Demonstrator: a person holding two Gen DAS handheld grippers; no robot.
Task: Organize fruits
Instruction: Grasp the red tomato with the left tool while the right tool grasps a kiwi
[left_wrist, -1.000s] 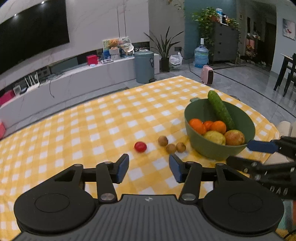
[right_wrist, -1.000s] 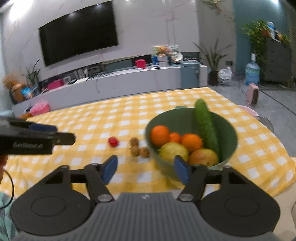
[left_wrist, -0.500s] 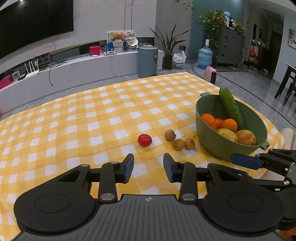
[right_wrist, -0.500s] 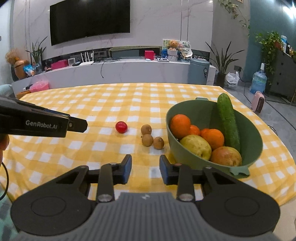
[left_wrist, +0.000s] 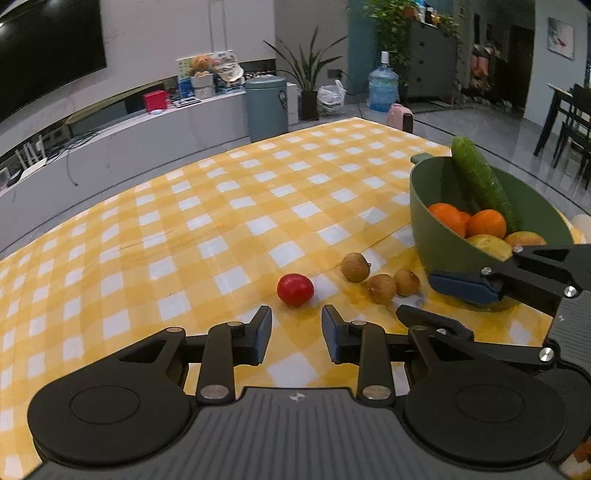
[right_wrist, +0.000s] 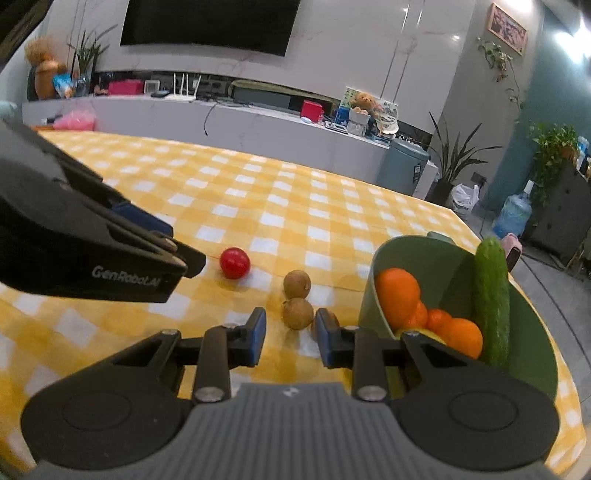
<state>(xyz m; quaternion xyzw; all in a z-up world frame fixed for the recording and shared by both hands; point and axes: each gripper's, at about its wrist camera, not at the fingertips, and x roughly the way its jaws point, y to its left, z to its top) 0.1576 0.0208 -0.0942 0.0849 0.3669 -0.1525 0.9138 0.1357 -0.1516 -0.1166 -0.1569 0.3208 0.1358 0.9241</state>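
Your left claw and right claw are closing, empty; the long green cucumber leans upright in the green bowl, tip toward the desk's far edge.

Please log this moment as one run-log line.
left claw: closing, empty, near tomato | right claw: closing, empty, near brown fruit | bowl: full

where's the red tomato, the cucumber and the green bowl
red tomato (left_wrist: 295, 289), left wrist view, middle of its round red skin
cucumber (right_wrist: 490, 302), right wrist view, mid-length of its dark green side
green bowl (left_wrist: 430, 225), left wrist view, outer wall below the rim
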